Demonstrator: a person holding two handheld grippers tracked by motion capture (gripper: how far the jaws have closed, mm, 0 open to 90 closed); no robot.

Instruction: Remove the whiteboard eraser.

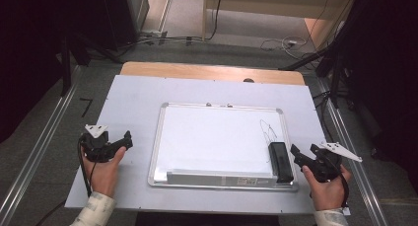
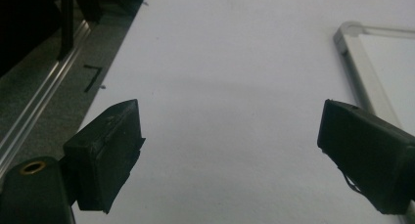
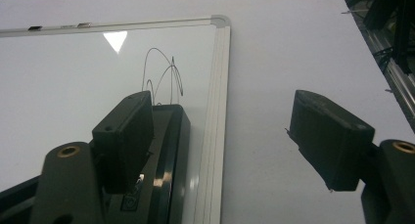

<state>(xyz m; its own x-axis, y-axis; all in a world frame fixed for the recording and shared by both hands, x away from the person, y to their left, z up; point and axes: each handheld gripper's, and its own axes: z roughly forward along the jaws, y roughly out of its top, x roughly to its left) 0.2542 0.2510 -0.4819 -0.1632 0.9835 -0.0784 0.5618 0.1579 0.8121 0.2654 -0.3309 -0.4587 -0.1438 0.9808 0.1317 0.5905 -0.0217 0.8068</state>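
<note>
2 grippers flank a whiteboard [image 1: 217, 137] lying flat on the pale table sheet [image 1: 133, 97]. At the left, the left gripper [image 1: 129, 139] hovers well apart from the board's frame, jaws spread wide with nothing between them. Further right, a black eraser [image 1: 278, 161] lies on the board's lower right corner, just below a thin pen scribble [image 1: 268, 130]. The right gripper [image 1: 295, 152] sits just beside the eraser, jaws fully apart and empty — one jaw seems to hang over the eraser's top, though contact is hard to judge. The likely step is grasping the eraser: the gripper should drop so both jaws straddle its narrow sides, then close squarely — avoiding the raised frame edge [image 3: 215, 111].
</note>
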